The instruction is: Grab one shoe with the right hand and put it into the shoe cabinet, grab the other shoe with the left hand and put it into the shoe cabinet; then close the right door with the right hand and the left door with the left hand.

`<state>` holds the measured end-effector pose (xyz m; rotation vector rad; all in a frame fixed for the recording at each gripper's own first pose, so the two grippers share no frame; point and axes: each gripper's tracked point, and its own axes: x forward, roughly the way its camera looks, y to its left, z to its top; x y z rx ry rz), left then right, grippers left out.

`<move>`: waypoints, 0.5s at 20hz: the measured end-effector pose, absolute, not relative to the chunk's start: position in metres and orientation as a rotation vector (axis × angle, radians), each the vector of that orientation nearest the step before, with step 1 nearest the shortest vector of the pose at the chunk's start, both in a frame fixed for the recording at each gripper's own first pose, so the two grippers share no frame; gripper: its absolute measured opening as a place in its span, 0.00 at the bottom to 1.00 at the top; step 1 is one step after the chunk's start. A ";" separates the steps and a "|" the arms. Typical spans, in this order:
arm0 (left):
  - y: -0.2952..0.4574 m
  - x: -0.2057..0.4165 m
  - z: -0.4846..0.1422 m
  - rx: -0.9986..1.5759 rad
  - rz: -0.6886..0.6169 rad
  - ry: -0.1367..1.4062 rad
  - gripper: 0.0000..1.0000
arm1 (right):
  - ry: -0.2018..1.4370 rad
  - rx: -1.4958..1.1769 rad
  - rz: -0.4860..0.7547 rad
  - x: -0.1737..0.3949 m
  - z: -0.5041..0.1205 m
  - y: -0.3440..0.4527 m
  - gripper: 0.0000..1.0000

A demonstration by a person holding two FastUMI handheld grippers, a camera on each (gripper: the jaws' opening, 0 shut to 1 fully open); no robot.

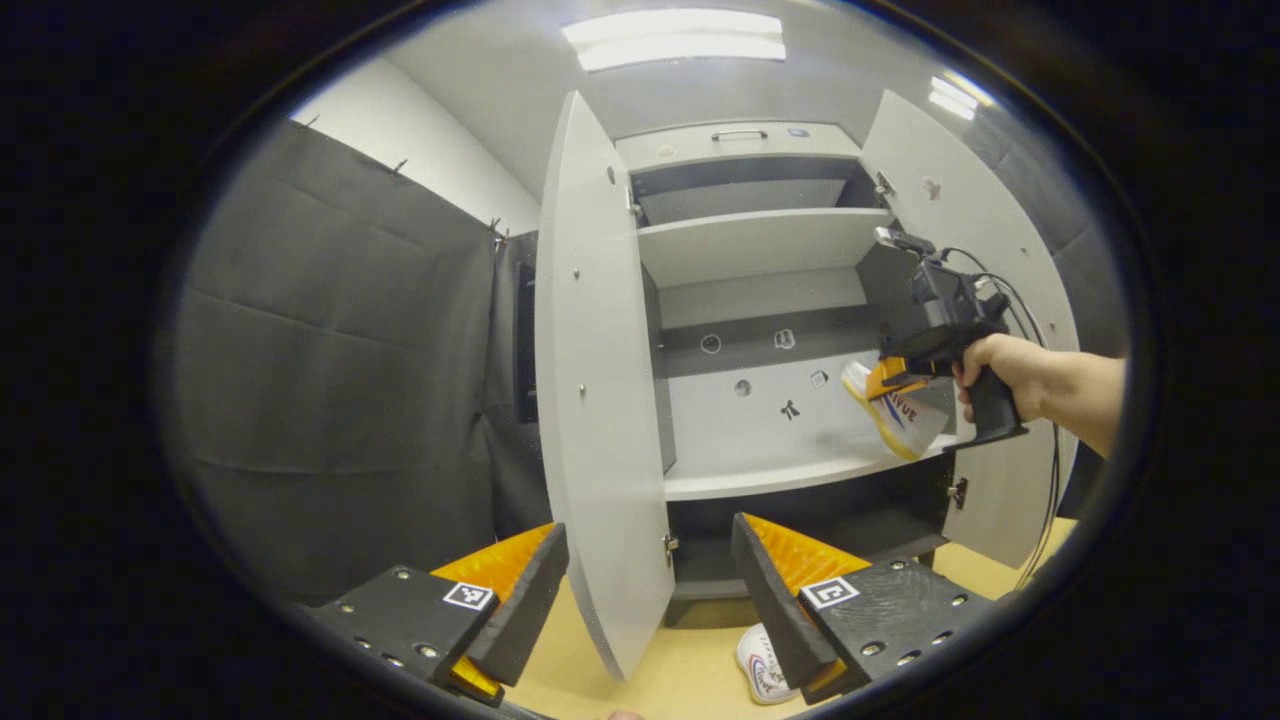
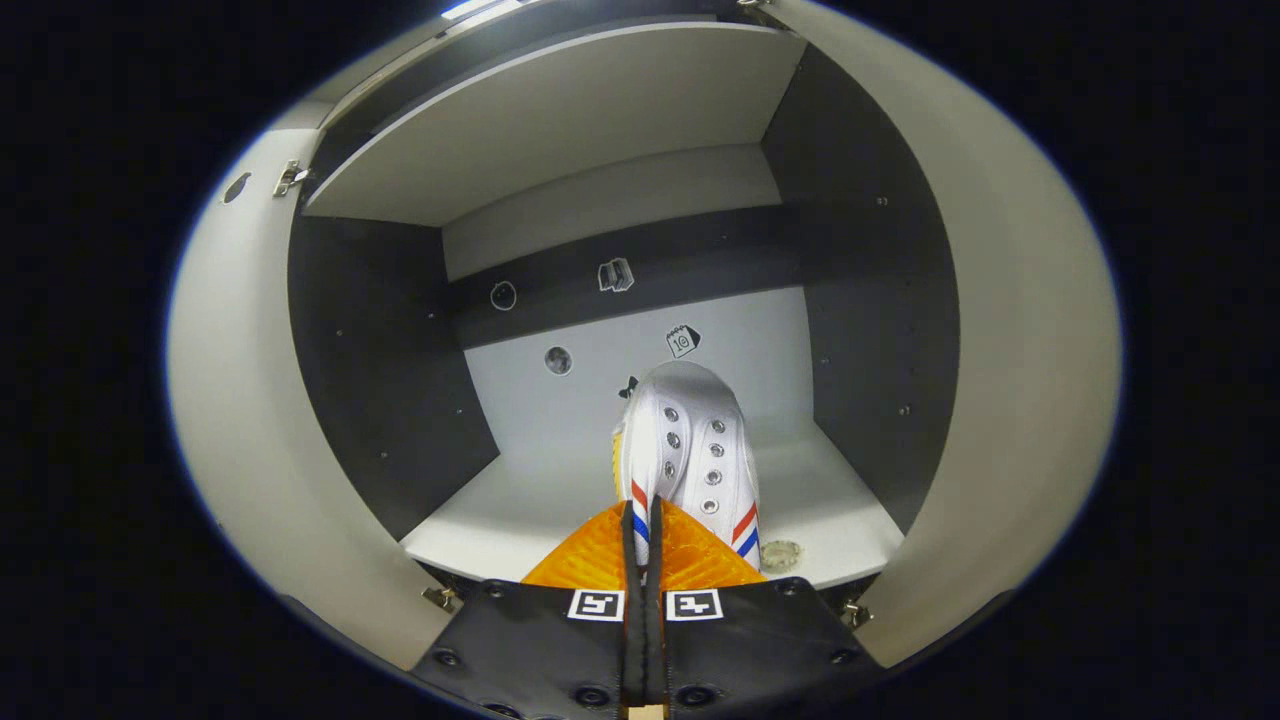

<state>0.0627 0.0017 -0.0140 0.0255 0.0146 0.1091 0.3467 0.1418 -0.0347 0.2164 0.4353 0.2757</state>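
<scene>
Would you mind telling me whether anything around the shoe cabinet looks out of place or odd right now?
Nothing looks damaged or spilled. The right claw holds one white shoe just inside the shoe cabinet, above its shelf. The other shoe lies on the floor by the open left claw, not yet picked up. Both doors stand open.

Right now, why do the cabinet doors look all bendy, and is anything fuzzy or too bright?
Left gripper view: the fisheye lens bows the left door, the ceiling lamp glares white, and the held shoe looks a bit smeared. Right gripper view: both doors curve round the shelf, and that shoe looks sharp and evenly lit.
</scene>
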 end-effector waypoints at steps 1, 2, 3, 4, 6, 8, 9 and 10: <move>0.002 0.065 -0.014 0.026 0.114 0.015 0.95 | 0.431 0.210 0.271 0.357 -0.035 0.143 0.01; 0.002 0.067 -0.015 0.027 0.115 0.017 0.95 | 0.434 0.203 0.268 0.367 -0.037 0.144 0.01; 0.000 0.069 -0.015 0.028 0.114 0.020 0.94 | 0.437 0.197 0.263 0.378 -0.040 0.146 0.01; -0.001 0.070 -0.018 0.031 0.115 0.023 0.95 | 0.444 0.192 0.258 0.387 -0.043 0.147 0.01; -0.004 0.075 -0.021 0.032 0.112 0.033 0.95 | 0.467 0.174 0.243 0.403 -0.054 0.148 0.01; -0.007 0.076 -0.025 0.032 0.111 0.044 0.95 | 0.496 0.162 0.234 0.418 -0.068 0.150 0.01; -0.007 0.078 -0.028 0.033 0.112 0.052 0.95 | 0.510 0.162 0.236 0.421 -0.075 0.153 0.01; -0.007 0.080 -0.030 0.032 0.114 0.059 0.95 | 0.519 0.164 0.234 0.425 -0.080 0.155 0.01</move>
